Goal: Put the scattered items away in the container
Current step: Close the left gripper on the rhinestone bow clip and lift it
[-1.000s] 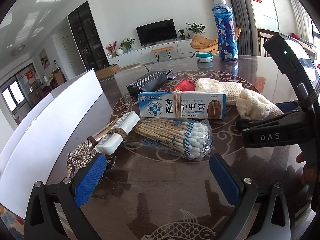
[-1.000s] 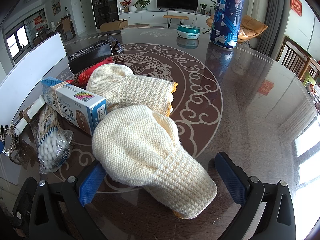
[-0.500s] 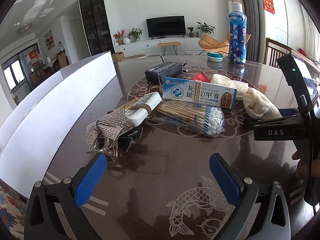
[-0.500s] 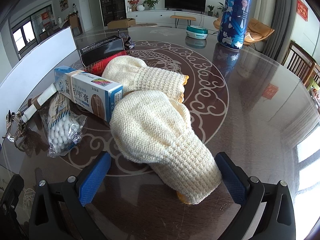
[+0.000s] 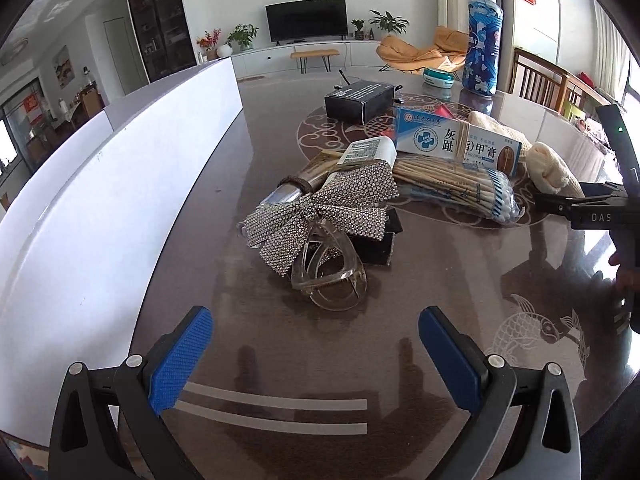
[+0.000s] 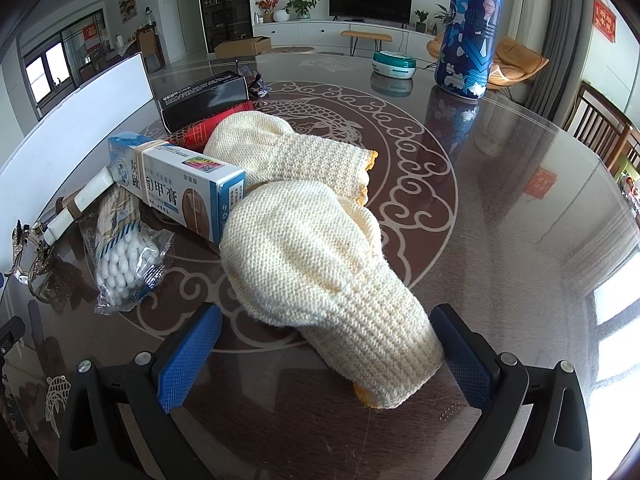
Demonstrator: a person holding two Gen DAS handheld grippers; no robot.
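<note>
A rhinestone bow hair clip (image 5: 320, 216) lies just ahead of my open left gripper (image 5: 316, 354), which is empty. Behind the clip are a white tube (image 5: 360, 156), a bag of cotton swabs (image 5: 456, 192) and a blue-and-white ointment box (image 5: 456, 142). The white container wall (image 5: 100, 184) runs along the left. In the right wrist view a cream knitted glove (image 6: 320, 276) lies with its cuff between the fingers of my open right gripper (image 6: 328, 354). A second cream glove (image 6: 288, 156) sits behind it. The ointment box (image 6: 176, 184) and the swab bag (image 6: 124, 264) lie to the left.
A black box (image 5: 358, 100) and a red packet (image 6: 200, 134) sit behind the pile. Further back a tall blue patterned bottle (image 6: 470, 36) and a small teal-and-white tin (image 6: 394, 64) stand on the glossy brown table (image 6: 500, 208). Wooden chairs (image 6: 604, 132) line the right edge.
My left gripper has drawn back and swung left, so the bow clip now lies ahead of it. My right gripper has closed in on the near glove, its cuff now between the fingers.
</note>
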